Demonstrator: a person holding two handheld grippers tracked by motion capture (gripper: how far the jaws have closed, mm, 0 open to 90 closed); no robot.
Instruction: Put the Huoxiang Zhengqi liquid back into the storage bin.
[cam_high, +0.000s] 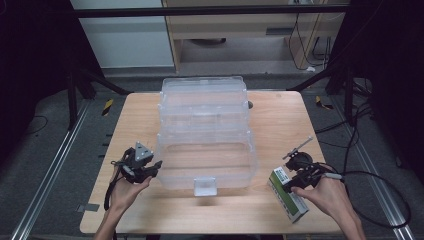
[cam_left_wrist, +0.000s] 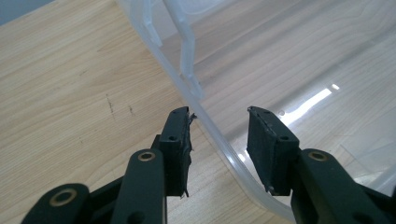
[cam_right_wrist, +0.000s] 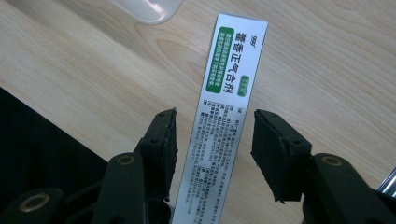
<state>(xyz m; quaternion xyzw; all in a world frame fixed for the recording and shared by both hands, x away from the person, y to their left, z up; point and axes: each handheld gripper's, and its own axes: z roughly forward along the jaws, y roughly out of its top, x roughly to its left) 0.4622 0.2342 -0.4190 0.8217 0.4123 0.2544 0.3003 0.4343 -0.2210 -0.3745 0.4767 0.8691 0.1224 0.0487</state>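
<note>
A clear plastic storage box (cam_high: 205, 135) stands open in the middle of the wooden table (cam_high: 280, 120), its tiers stepping back. At the box's front left corner, my left gripper (cam_high: 156, 167) is open. In the left gripper view its jaws (cam_left_wrist: 219, 121) straddle the box's rim (cam_left_wrist: 212, 133), one pad outside and one inside, with a gap on each side. A white and green medicine carton (cam_high: 289, 197) lies flat at the front right. My right gripper (cam_high: 295, 182) is open over it. The carton (cam_right_wrist: 226, 88) runs between the two pads without touching either.
The clear box's latch tab (cam_high: 205, 186) sticks out at its front middle. The table's front edge runs close behind the carton, with dark floor (cam_right_wrist: 37, 154) past it. Cables (cam_high: 380, 200) trail off to the right. Metal frame rails (cam_high: 55, 165) flank the table.
</note>
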